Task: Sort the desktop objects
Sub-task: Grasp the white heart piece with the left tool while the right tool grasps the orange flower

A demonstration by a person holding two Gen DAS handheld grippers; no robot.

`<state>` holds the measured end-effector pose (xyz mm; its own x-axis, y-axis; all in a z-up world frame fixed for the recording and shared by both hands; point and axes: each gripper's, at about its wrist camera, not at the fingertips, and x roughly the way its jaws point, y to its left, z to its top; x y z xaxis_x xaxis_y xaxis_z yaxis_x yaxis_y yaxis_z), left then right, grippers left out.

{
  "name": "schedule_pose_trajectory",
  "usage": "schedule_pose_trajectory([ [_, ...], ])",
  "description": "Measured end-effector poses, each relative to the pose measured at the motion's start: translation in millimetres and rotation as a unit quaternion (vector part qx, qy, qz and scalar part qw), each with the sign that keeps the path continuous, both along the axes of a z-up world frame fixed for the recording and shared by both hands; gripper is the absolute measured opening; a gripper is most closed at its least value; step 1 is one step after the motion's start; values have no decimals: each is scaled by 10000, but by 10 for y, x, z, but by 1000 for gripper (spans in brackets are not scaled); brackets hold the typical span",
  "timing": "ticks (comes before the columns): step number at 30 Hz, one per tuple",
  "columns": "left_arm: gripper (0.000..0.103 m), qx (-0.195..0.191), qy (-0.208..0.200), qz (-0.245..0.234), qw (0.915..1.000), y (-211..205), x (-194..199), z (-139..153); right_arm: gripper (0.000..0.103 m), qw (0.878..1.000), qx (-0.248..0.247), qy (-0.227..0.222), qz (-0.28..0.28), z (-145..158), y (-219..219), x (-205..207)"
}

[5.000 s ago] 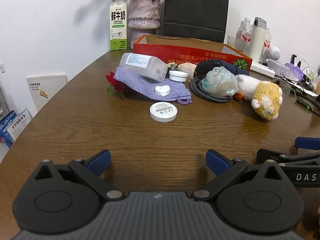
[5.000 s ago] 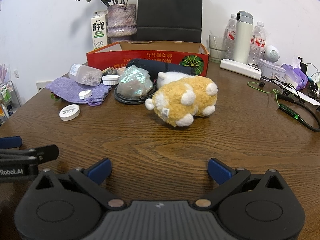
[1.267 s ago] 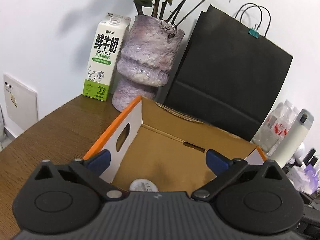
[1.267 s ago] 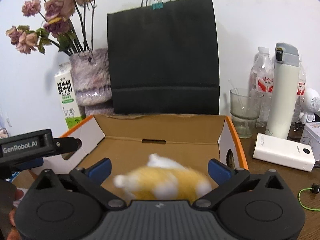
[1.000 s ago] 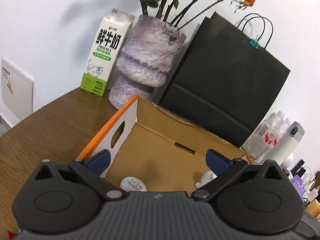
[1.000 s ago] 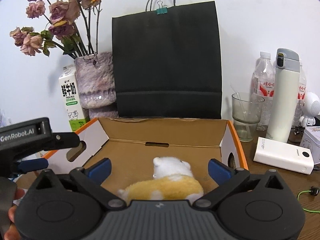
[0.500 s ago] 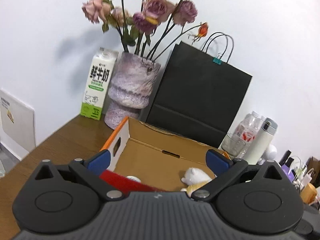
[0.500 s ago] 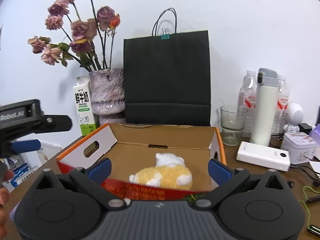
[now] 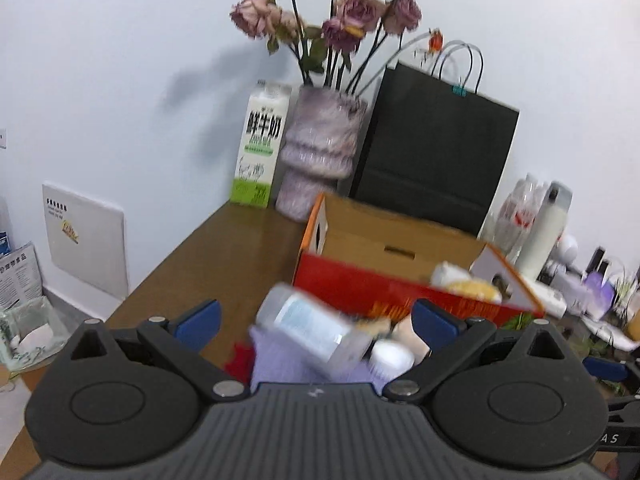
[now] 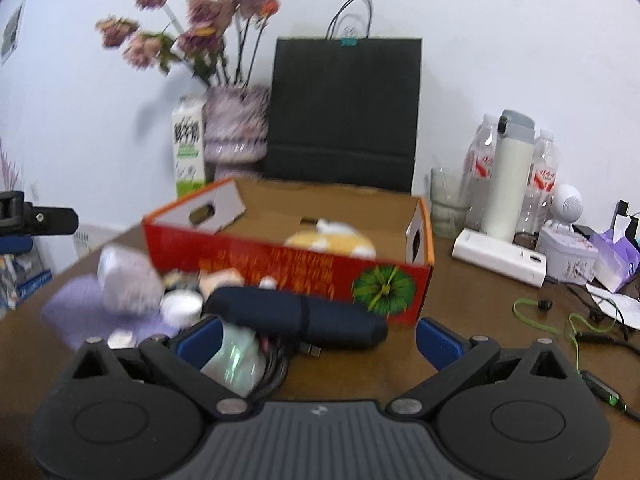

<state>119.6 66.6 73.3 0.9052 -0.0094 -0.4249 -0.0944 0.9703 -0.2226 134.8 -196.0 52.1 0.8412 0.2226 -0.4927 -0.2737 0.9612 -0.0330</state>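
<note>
Both grippers had pulled back from the red box [image 10: 280, 256], open and empty, with the plush toy [image 10: 330, 240] inside, and the right gripper [image 10: 318, 338] could snag the black cord [image 10: 276, 364] just before the box.

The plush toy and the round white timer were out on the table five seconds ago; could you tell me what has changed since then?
The plush toy now lies inside the red cardboard box, dropped there by the right gripper. The timer went in too but is hidden now. Both grippers are open, empty and pulled back; the left gripper faces the clear bottle. The bottle, purple cloth and dark pouch stayed put.
</note>
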Motion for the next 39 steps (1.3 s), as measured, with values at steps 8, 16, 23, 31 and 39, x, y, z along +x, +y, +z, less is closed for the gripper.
schedule_pose_trajectory([
  [8,103,536,73,-342,9979,-267,-93,-210,102,9991,-174,373,-75,-243,32,-95],
  [16,61,953,270,-633,9931,-587,-23,-336,91,9983,-139,556,-51,-342,64,-15],
  [23,36,752,648,-772,9921,-546,111,-486,79,9987,-70,494,92,-354,103,-16],
  [31,31,447,1087,-767,9901,-426,230,-637,46,9969,146,721,286,-383,105,50],
  [39,31,529,1044,-735,9904,-438,212,-650,13,9962,289,803,152,-395,14,48],
])
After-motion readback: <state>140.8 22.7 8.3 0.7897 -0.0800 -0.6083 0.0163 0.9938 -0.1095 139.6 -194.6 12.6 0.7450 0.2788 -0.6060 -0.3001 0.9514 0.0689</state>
